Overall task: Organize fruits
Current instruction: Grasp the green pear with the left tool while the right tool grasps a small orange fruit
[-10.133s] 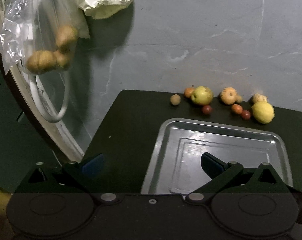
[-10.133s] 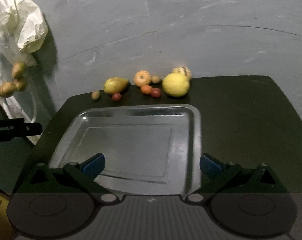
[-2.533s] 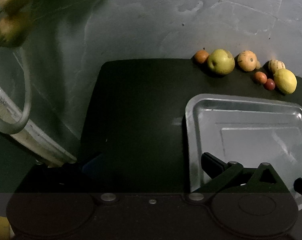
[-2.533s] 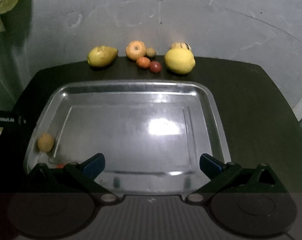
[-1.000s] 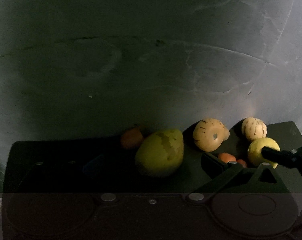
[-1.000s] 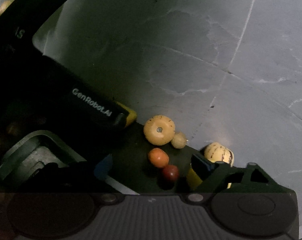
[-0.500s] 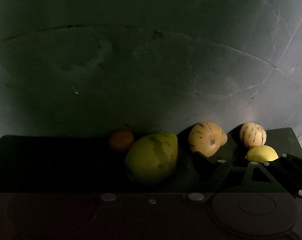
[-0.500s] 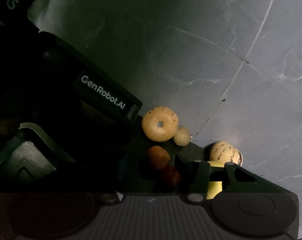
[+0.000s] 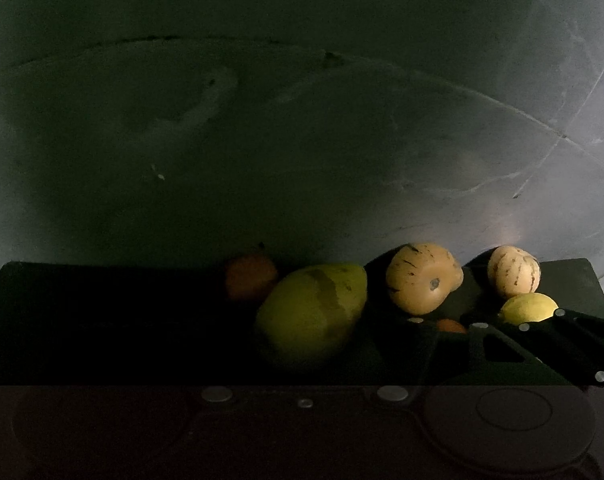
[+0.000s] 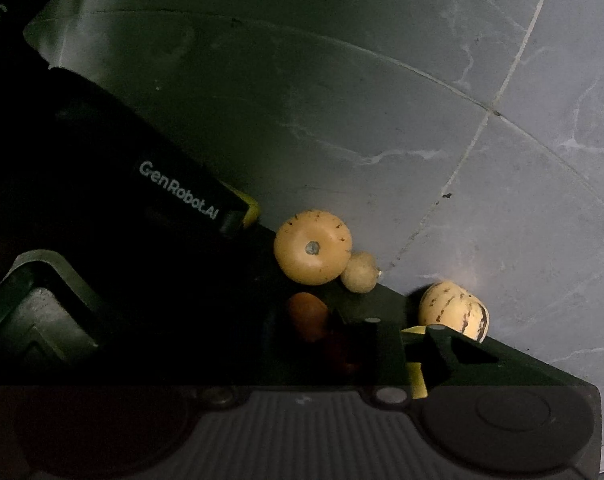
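A yellow-green pear (image 9: 310,312) lies on the dark table (image 9: 101,320), and my left gripper (image 9: 302,328) is shut on it. Its right finger (image 9: 416,334) presses the pear's side; the left finger is lost in the dark. In the right wrist view my right gripper (image 10: 306,320) is shut on a small orange fruit (image 10: 304,314). A small red fruit (image 10: 342,354) sits just beside it. A slice of the lemon (image 10: 416,376) shows behind the right finger (image 10: 376,340).
A round tan fruit (image 10: 312,252), a small tan fruit (image 10: 360,272) and a pale striped fruit (image 10: 452,308) line the table's back edge by the grey wall (image 10: 382,100). Another orange fruit (image 9: 249,280) hides behind the pear. The metal tray's corner (image 10: 33,312) lies left.
Both grippers' jaws have narrowed over the last second, the left around the pear, the right around the small orange fruit. Earlier both hung open over the tray.
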The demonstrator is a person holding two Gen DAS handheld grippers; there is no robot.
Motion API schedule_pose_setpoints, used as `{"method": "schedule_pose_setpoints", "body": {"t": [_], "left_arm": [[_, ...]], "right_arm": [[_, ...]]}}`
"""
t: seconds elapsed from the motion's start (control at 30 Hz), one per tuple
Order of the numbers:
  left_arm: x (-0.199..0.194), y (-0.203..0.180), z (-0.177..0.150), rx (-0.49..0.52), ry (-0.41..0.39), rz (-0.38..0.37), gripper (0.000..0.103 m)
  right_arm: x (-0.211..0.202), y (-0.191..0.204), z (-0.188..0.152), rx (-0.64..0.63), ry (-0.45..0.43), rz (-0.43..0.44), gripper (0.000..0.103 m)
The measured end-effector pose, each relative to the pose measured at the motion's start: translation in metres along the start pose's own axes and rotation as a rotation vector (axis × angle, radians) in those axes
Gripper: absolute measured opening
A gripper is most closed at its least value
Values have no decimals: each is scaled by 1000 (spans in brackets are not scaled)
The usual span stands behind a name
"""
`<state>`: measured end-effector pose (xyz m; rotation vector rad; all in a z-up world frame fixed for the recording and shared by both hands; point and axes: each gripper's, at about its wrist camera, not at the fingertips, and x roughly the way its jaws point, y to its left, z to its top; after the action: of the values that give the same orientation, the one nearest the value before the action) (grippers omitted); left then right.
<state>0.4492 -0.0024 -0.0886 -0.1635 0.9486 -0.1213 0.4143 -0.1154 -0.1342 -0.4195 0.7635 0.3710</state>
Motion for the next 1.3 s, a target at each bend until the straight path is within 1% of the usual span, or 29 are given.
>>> {"method": "schedule_pose_setpoints", "body": {"t": [0.03,0.33,0.47,0.5,0.8,1.0,1.3], "left_arm": [[0,-1,-1,0,1,-6,62],[-7,-3,-5,6,3,0,61],[-13,-4,-11,8,7,2,60],[-14,-4,-12,-4,-6,9,60],[-24,-4,-31,4,6,-7,59],[-31,-10,-42,-1,0,-25,59],[-50,-13,-52,8,-27,-45,59]], "right_arm": [[-1,0,0,-1,-1,-1,31],[-8,3,-2,-4,-19,15,30],[-12,7,-5,4,-23,21,30],[-13,8,-5,4,-23,22,30],[-27,15,-10,17,-35,19,30],[-46,21,-14,28,-46,11,30],[-69,29,-20,41,-55,-11,30]]}}
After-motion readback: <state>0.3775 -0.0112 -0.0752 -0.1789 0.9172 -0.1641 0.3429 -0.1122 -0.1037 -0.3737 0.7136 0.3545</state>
